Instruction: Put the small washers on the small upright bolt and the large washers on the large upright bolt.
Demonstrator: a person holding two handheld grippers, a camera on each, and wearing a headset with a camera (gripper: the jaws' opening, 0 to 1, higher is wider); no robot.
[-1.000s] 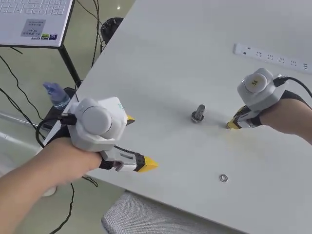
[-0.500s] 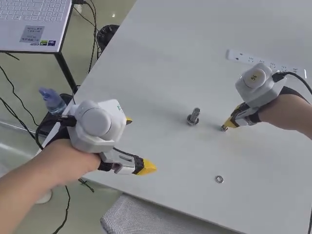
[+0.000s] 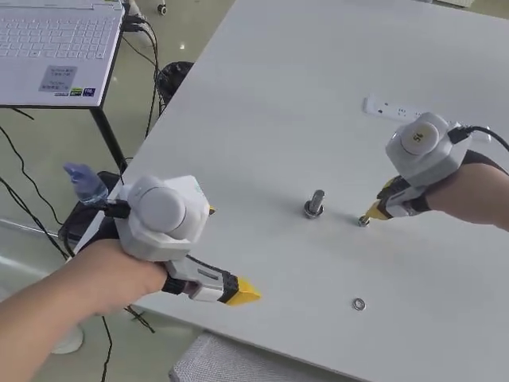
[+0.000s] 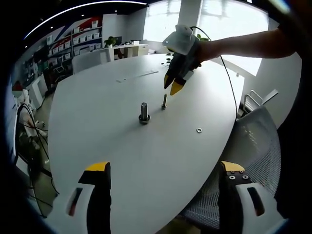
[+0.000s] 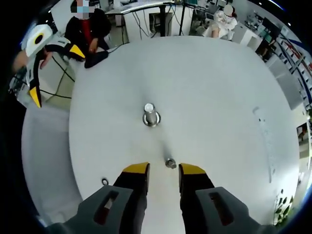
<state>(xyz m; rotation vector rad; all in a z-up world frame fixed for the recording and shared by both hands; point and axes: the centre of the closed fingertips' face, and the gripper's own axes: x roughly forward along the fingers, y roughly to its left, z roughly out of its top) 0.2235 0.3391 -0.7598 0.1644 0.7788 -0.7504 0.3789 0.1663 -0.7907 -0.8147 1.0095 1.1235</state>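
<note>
The large upright bolt [image 3: 315, 204] stands mid-table with a washer at its base, and it appears too in the left gripper view [image 4: 144, 112] and the right gripper view [image 5: 151, 115]. The small upright bolt [image 3: 363, 220] [image 4: 164, 101] [image 5: 170, 163] stands just right of it. My right gripper [image 3: 372, 214] [image 5: 164, 169] is open by a narrow gap, its tips right at the small bolt, nothing held between them. One loose small washer [image 3: 359, 304] [image 4: 199, 130] [image 5: 105, 182] lies nearer the front edge. My left gripper [image 3: 242, 291] [image 4: 165, 168] hangs wide open and empty over the table's front-left edge.
A white power strip [image 3: 391, 109] lies at the far side of the white table [image 3: 262, 119]. A laptop [image 3: 56, 44] on a stand, cables and a blue bottle [image 3: 83, 181] sit off the table to the left. A grey chair [image 3: 231, 362] is below the front edge.
The head camera has shifted. My right gripper's tips have come down and in toward the small bolt, which now shows at its tips. My left gripper has stayed about where it was.
</note>
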